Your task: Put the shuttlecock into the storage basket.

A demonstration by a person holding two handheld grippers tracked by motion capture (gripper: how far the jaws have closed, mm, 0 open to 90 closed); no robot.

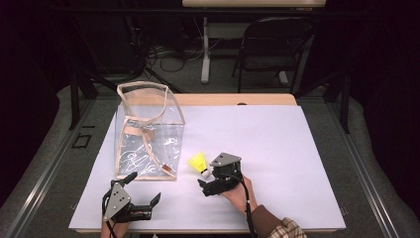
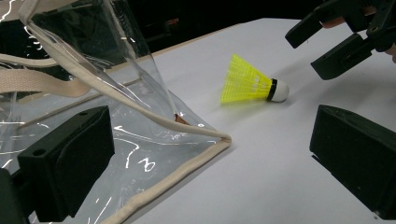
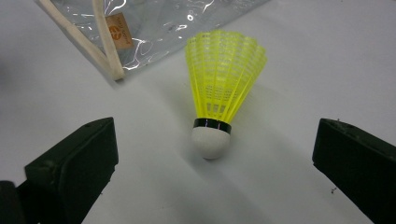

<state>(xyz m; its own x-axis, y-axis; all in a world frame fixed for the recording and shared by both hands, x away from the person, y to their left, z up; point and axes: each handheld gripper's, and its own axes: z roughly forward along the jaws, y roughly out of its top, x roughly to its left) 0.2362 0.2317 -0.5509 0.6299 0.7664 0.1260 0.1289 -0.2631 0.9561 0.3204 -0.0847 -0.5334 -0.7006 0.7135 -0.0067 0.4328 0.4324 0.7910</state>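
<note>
Right gripper [image 1: 210, 179]: mine sat low over the table with its jaws spread wide, holding nothing, lined up on the cork end of the shuttlecock [image 3: 219, 91] in the right gripper view.

Shuttlecock: it lay on its side on the white table [image 1: 277, 148], cork toward me, yellow skirt pointing at the clear bag [image 1: 148, 131], just beside the bag's near corner but not touching it.

Handling guess: super light, I figured it'd skid or roll if I nudged it. Skirt looked thin and springy, easy to crush.

Where to grab: I reckoned the white cork or the black band right above it, not the skirt.

Right hand [image 1: 237, 194]: wrapped around the gripper from behind, forearm coming in from the bottom edge, plaid cuff showing.

Left gripper [image 1: 141, 191]: also gaping, parked near the bag's front edge, nothing in it.

Bag: standing upright with its top open, beige trim and straps.
</note>
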